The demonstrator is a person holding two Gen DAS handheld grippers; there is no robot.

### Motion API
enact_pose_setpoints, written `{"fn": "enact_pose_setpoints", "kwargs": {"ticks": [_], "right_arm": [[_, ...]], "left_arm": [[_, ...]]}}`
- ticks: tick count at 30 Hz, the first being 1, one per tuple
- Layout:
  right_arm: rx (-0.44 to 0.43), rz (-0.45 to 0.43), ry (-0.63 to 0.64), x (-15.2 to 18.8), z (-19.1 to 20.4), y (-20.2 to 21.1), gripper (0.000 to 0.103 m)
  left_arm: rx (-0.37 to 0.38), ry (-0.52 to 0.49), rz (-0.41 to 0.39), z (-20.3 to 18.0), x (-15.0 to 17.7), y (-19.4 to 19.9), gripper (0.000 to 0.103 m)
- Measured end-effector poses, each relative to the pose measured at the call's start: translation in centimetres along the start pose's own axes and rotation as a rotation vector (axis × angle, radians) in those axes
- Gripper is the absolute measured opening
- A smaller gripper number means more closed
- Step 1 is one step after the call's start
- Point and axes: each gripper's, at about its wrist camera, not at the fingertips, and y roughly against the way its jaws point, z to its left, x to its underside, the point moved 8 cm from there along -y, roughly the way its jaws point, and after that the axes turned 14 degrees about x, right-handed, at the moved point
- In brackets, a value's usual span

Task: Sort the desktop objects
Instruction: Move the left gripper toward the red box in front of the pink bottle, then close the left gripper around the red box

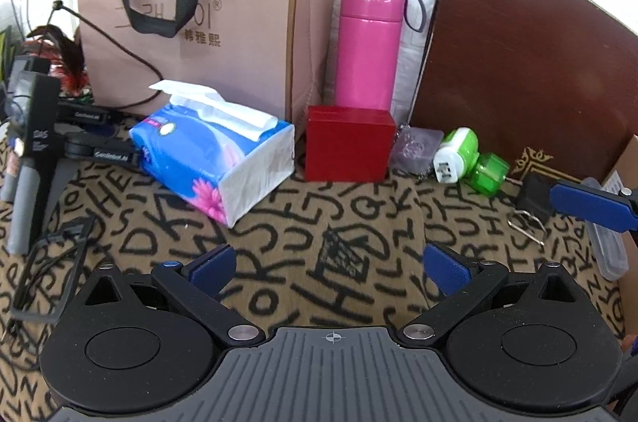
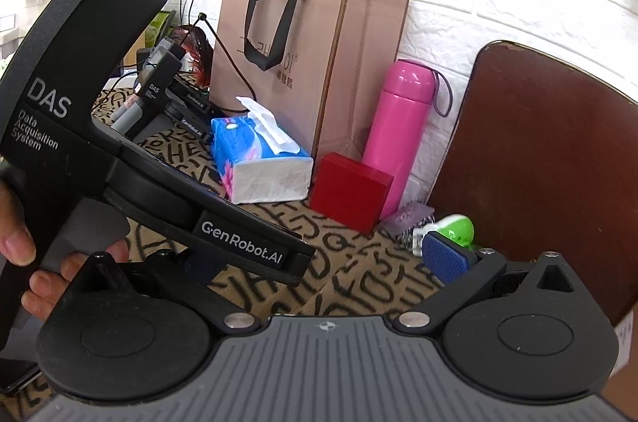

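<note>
Left gripper: blue-padded fingers spread wide apart, nothing between them, hovering over the letter-print cloth; in the right wrist view its black body crosses from 9 o'clock toward the centre, held by a hand at the 8 o'clock edge.
Right gripper: only the right blue pad shows clearly; the left finger is hidden behind the left gripper's body, so I cannot tell whether it is open or closed. In the left wrist view one blue finger of it enters at 3 o'clock.
Tissue pack: blue with pink flowers, lying on the cloth at 10 o'clock from the left gripper, a white sheet sticking out on top.
Red box: at 12 o'clock, just right of the tissue pack, standing in front of the pink flask.
Pink flask: upright behind the red box, against the white wall, a grey strap at its cap.
Green plug device: green and white, at 1 o'clock, lying beside a small translucent purple item that sits just right of the red box.
Binder clip: black, at 2 o'clock, close to the right gripper's finger; contact unclear.
Paper bag: tan with black handles, upright at 11 o'clock behind the tissue pack.
Brown board: leaning at 1 to 2 o'clock behind the plug device.
Spare gripper: resting on the cloth at 9 o'clock, left of the tissue pack.
</note>
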Motion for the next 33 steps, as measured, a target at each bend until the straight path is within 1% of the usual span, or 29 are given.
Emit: {"fn": "enact_pose_setpoints", "kwargs": {"ticks": [6, 15, 19, 23, 26, 33], "right_arm": [[0.003, -0.002, 0.006, -0.4, -0.7, -3.5, 0.102], [-0.004, 0.0, 0.039, -0.4, -0.7, -8.9, 0.099], [-0.021, 0.007, 0.073, -0.1, -0.3, -10.5, 0.097], [-0.033, 0.013, 0.097, 0.2, 0.0, -12.1, 0.096], [-0.045, 0.016, 0.105, 0.2, 0.1, -13.0, 0.094], [-0.069, 0.021, 0.143, 0.3, 0.8, -14.9, 0.092]], "left_arm": [[0.006, -0.01, -0.006, 1.0, -1.8, -2.4, 0.103], [0.039, -0.031, 0.011, 1.5, -4.1, -6.7, 0.101], [0.054, -0.016, 0.019, 1.9, -4.8, -8.0, 0.1], [0.062, -0.021, 0.017, 2.1, -5.5, -9.1, 0.1], [0.084, -0.019, 0.027, 2.2, -5.8, -10.0, 0.1], [0.103, -0.045, 0.019, 1.6, -6.6, -11.3, 0.1]]}}
